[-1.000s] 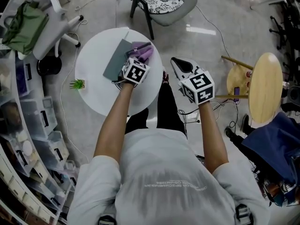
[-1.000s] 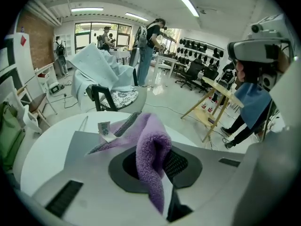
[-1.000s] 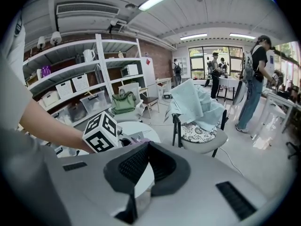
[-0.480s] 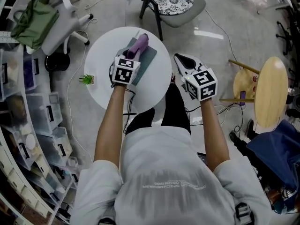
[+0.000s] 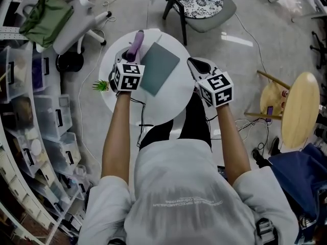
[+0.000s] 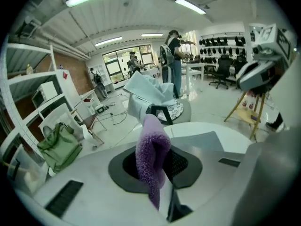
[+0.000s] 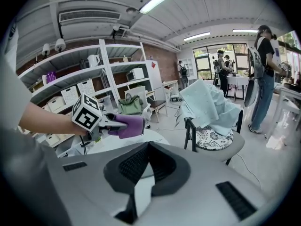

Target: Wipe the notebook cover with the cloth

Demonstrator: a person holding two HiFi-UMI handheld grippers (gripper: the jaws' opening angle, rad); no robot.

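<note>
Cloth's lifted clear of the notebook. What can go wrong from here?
The notebook lies unheld on the smooth table, with the right hand-held gripper shut and off to the side; wiping may slide it.
The cloth hangs loosely from the left hand-held gripper and might slip out.
The small plant at the table edge nearby could get knocked.

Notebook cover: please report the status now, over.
Left tool shut on purple cloth, beside notebook, not on it. Right tool shut, empty. Cover bare, nothing in the way.
</note>
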